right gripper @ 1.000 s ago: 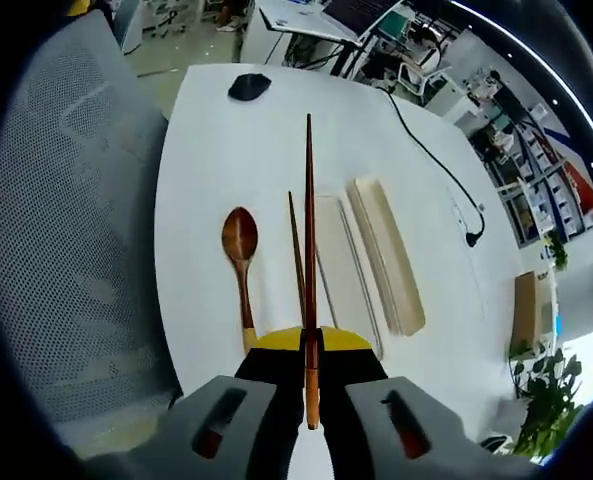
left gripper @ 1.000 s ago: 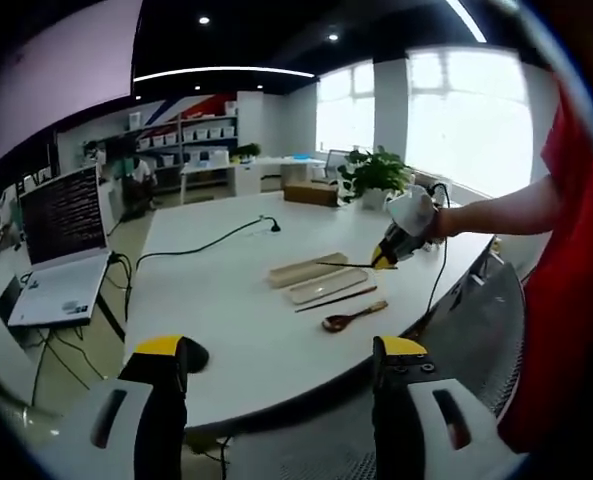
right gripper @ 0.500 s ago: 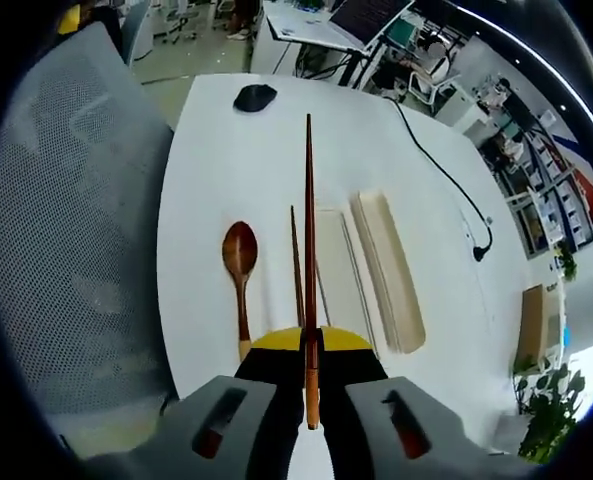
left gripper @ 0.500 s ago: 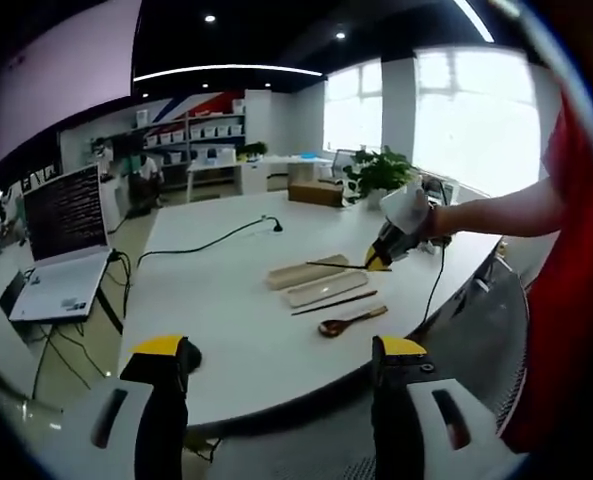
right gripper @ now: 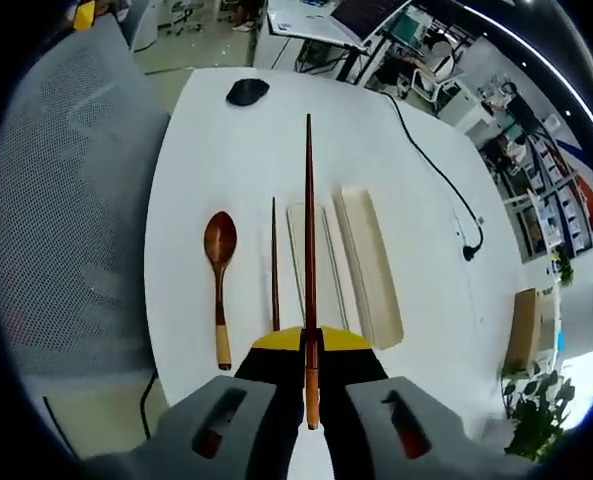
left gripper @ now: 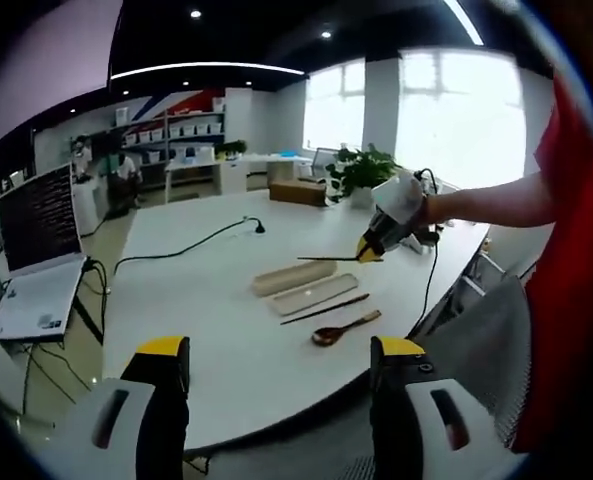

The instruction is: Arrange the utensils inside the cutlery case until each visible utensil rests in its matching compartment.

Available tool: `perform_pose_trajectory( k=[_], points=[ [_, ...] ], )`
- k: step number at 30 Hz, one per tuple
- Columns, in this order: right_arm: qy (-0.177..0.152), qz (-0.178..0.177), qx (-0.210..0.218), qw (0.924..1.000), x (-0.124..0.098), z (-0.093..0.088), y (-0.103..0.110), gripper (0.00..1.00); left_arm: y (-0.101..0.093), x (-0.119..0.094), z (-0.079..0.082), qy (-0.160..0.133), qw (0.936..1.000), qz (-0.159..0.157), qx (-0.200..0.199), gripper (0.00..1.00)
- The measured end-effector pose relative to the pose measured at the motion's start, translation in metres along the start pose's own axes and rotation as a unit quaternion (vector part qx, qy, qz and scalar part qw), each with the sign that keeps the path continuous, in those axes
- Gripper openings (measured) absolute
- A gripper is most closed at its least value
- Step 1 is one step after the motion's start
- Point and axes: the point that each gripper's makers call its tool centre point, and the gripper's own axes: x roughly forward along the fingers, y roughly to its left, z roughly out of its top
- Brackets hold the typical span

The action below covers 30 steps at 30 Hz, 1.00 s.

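Dark reddish wood, slim and tapering to a fine tip, makes up the chopstick [right gripper: 308, 230] pinched between the jaws of the right gripper [right gripper: 309, 372]; its thick end sits in the jaws and the shaft points out over the table, held in the air above the case. In the left gripper view the same chopstick [left gripper: 328, 259] juts from the right gripper [left gripper: 368, 251] above the far side of the utensils.

A second chopstick [right gripper: 274, 262] of the same wood lies flat on the white table [right gripper: 196, 150], its near end cut off behind the gripper's yellow tips. Just left of it lies a wooden spoon [right gripper: 217, 278] with a dark bowl and a paler handle end.

The cutlery case [right gripper: 313, 268] is a pale open tray lying right of the loose chopstick; partly hidden by the held chopstick, it holds nothing that I can make out. Beside it on the right lies a beige lid [right gripper: 369, 265], long and shallow.

A black mouse [right gripper: 247, 91] sits at the table's far end, and a black cable [right gripper: 438, 172] runs across the right side.

The left gripper [left gripper: 276, 362] hangs well back from the table edge, jaws spread apart with nothing between them.
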Motion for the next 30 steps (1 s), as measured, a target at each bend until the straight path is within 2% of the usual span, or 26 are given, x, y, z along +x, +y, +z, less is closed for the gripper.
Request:
perform_pose_trajectory(
  k=[7,14,18,22,24,30],
  points=[
    [-0.005,0.010,-0.005,0.9999,-0.012,0.007,-0.018,0.00,0.002,0.002,0.007,-0.005,1.0000,-0.006,0.004,0.76],
    [-0.004,0.010,-0.008,0.9999,-0.020,0.006,-0.035,0.00,0.008,0.000,0.009,-0.010,0.9999,0.004,0.003,0.76],
    [-0.008,0.022,0.000,0.9997,-0.017,0.008,-0.036,0.00,0.007,0.002,0.005,-0.005,1.0000,0.004,0.007,0.76],
    [-0.002,0.048,0.003,0.9988,-0.008,0.004,-0.040,0.00,0.007,0.003,0.004,-0.004,0.9999,0.007,0.007,0.76],
    [-0.010,0.061,0.013,0.9980,-0.006,0.006,-0.043,0.00,0.006,0.002,0.005,-0.006,0.9999,0.006,0.006,0.76],
    [-0.007,0.082,-0.002,0.9966,-0.011,0.012,-0.057,0.00,0.007,0.000,0.004,-0.002,0.9999,0.010,0.008,0.76]
  ],
)
